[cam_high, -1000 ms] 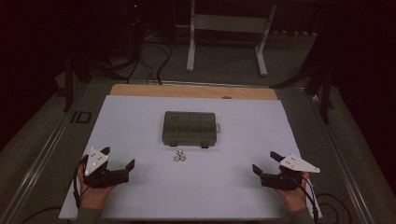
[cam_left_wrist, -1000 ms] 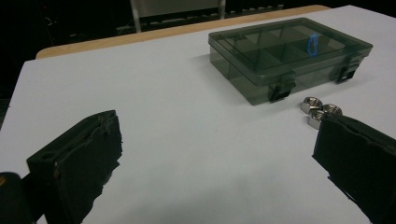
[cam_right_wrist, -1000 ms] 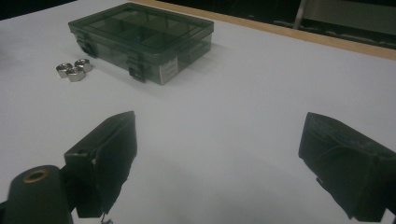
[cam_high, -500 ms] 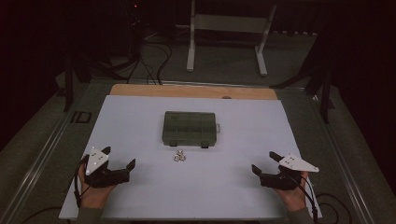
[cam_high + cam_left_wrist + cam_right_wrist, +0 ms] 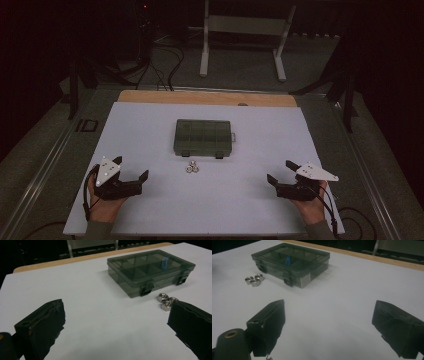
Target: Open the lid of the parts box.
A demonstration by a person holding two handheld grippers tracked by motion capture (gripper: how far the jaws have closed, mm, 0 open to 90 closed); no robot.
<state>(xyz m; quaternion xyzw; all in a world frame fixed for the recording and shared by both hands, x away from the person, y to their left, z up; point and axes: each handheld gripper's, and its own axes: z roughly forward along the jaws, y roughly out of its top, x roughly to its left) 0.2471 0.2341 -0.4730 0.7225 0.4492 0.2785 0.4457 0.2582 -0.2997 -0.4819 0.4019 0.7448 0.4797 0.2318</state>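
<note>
A dark translucent compartment box (image 5: pixel 203 136) (image 5: pixel 150 269) (image 5: pixel 291 259) lies shut in the middle of the white mat, its two latches facing the person. Three metal hex nuts (image 5: pixel 192 167) (image 5: pixel 166 301) (image 5: pixel 254 280) sit in a cluster just in front of it. My left gripper (image 5: pixel 131 173) (image 5: pixel 120 327) rests open at the front left of the mat, with nothing between its jaws. At the front right my right gripper (image 5: pixel 281 173) (image 5: pixel 329 327) is open too and holds nothing. Both point toward the box and nuts.
The white mat (image 5: pixel 150 125) covers a wooden tabletop whose strip (image 5: pixel 205 98) shows along the far edge. A white metal stand (image 5: pixel 242 35) and cables stand on the dark floor beyond. Metal rails run along both table sides.
</note>
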